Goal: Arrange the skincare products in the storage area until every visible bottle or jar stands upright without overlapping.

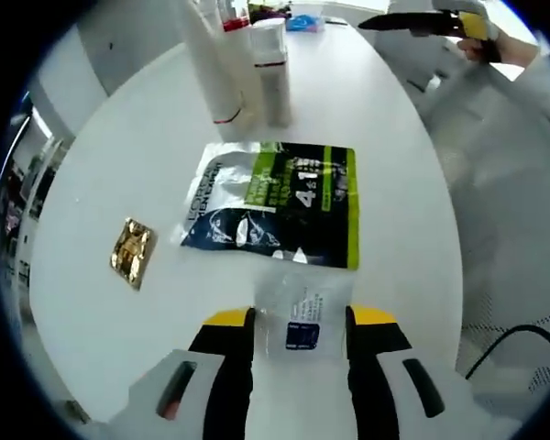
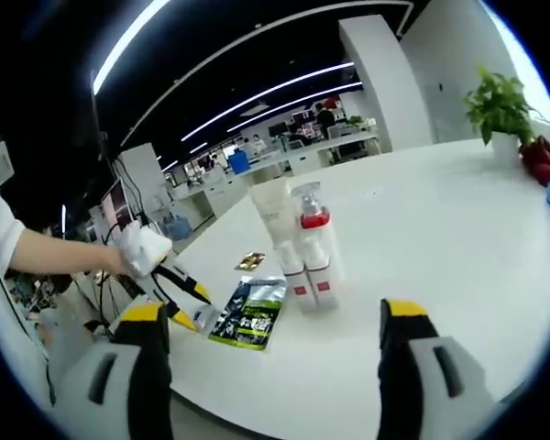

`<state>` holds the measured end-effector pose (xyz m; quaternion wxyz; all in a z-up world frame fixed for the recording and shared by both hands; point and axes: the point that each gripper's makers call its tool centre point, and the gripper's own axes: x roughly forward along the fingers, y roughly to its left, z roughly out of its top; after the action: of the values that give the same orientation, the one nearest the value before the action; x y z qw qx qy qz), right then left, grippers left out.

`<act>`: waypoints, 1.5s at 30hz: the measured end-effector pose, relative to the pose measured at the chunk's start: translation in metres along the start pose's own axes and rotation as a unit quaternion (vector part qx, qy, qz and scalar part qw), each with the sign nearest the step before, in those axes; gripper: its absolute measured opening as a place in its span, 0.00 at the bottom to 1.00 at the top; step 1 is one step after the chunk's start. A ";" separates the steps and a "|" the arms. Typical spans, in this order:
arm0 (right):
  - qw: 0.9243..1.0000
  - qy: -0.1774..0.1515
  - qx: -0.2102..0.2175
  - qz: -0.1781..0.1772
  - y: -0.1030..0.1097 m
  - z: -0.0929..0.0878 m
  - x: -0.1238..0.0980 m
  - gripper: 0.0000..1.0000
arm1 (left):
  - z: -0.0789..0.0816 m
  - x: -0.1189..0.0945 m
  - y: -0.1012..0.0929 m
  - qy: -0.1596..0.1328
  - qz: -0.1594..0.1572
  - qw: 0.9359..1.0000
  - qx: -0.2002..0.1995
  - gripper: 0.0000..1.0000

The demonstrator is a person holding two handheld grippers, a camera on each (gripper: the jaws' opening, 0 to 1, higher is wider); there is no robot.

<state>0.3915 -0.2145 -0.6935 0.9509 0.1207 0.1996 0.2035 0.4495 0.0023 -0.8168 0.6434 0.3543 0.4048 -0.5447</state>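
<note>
Yellow tips of my left claw (image 1: 302, 321) are bracketing a small clear sachet (image 1: 302, 312) lying flat on the white table (image 1: 119, 165); its edges are reaching both jaws, but I cannot tell whether I am gripping it or only framing it. Just beyond it, the dark green-and-silver pouch (image 1: 275, 203) is lying flat too, touching or slightly overlapping the sachet's far edge. Off to one side, well apart, a little gold packet (image 1: 132, 252) is also lying flat.

Past the pouch, the bottles (image 1: 243, 64) are standing upright in a tight cluster, white with red trim. From my right claw's view the same bottles (image 2: 302, 243) are showing as a close group, one with a clear cap over a red collar, apparently touching one another but none leaning or stacked.

My right claw (image 2: 270, 353) is hanging wide open and empty, near the table edge, well short of the bottles, with the pouch (image 2: 250, 314) off to its left. My left claw (image 2: 185, 291) is showing there too, low beside the pouch.

Judging by this, the upright part is looking largely done: every bottle I can see is standing. What is left, as I read it, is the flat items, separating the sachet from the pouch and giving all three a tidy, non-overlapping place near the bottles.
</note>
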 end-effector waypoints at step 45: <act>1.000 0.002 -0.002 -0.005 -0.001 -0.001 0.000 0.95 | -0.006 0.007 0.004 0.019 -0.011 1.000 0.008 0.40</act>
<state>0.3917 -0.2155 -0.6951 0.9516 0.1177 0.2021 0.1993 0.4537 0.0055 -0.8258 0.6269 0.3650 0.4163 -0.5481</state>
